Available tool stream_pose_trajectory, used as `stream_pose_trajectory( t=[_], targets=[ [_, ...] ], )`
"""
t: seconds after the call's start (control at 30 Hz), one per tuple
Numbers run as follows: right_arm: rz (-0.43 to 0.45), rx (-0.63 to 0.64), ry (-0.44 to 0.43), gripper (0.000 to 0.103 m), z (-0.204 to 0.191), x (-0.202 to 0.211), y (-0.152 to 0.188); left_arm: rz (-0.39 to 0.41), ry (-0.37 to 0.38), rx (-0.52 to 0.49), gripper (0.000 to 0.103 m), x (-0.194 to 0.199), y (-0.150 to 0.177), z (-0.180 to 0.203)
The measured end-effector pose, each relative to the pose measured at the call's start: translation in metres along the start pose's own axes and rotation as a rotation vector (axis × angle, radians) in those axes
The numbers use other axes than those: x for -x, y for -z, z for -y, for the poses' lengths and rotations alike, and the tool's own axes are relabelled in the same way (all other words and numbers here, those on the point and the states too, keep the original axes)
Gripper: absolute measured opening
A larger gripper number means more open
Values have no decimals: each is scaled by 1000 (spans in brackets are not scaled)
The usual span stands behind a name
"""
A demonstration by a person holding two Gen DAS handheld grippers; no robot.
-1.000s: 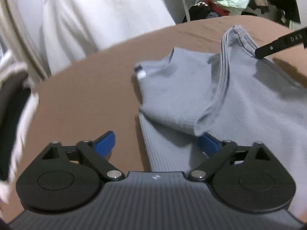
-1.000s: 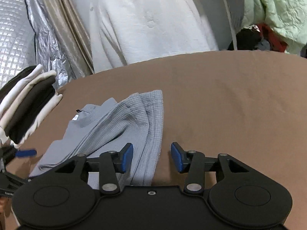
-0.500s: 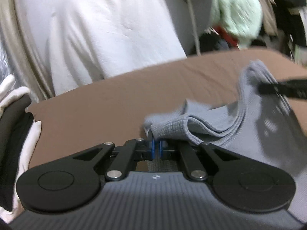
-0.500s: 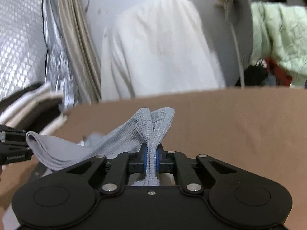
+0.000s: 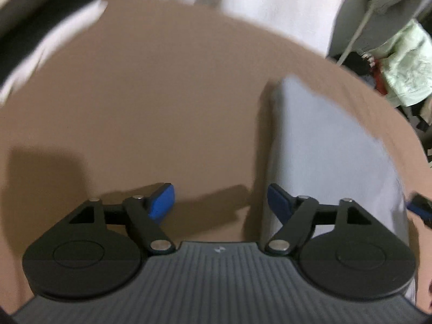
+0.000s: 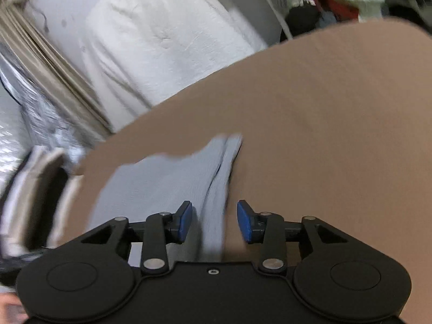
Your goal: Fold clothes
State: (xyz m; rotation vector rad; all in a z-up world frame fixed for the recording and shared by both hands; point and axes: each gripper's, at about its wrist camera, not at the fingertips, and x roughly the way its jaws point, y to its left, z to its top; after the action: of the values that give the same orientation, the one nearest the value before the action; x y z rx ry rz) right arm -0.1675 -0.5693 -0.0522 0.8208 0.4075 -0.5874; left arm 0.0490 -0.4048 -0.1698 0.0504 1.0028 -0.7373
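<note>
A grey knit top [image 5: 332, 145] lies folded flat on the brown table [image 5: 162, 86]. In the left wrist view it is to the right of my left gripper [image 5: 220, 202], which is open and empty over bare table beside the top's left edge. In the right wrist view the grey top [image 6: 167, 178] lies ahead and to the left, its ribbed edge running between the blue pads. My right gripper [image 6: 214, 222] is open, just above that edge, holding nothing. Both views are motion-blurred.
A stack of folded white and black clothes [image 6: 35, 194] sits at the table's left edge, also in the left wrist view [image 5: 40, 27]. A white garment [image 6: 167, 37] hangs behind the table. A pale green garment [image 5: 405, 62] and other clothes pile up at the back right.
Both grippers were shut on the grey top and holding it up half a second ago. Now both have opened and let it go, and it lies flat on the table.
</note>
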Motion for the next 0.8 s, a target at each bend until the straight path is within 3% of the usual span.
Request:
stream_pose_trajectory(
  t=[0.1,0.23,0.37,0.4,0.47,0.57,0.7,0.77,0.8],
  targets=[
    [-15,-57,-59,45,0,37,38,-6,-8,-63,81,5,7,11],
    [-12,-54,8,55,-10,71,93,-20,-40,-150,82,12,19,30],
    [20,102,79,55,-35,82,116,-20,-129,-196,82,29,36,41],
    [26,154,90,47,-41,79,117,-14,-162,-190,82,34,39,43],
    [31,248,121,10,-53,71,117,-23,-180,-123,79,44,41,40],
    [34,250,261,9,-58,69,119,-57,-186,-55,79,51,49,29],
    [18,259,374,8,-52,80,131,-78,-314,-217,88,42,69,33],
    [-4,200,385,7,-40,84,131,-69,-418,-279,89,45,71,34],
    [-14,177,387,7,-35,87,131,-64,-433,-279,89,49,70,32]
  ],
)
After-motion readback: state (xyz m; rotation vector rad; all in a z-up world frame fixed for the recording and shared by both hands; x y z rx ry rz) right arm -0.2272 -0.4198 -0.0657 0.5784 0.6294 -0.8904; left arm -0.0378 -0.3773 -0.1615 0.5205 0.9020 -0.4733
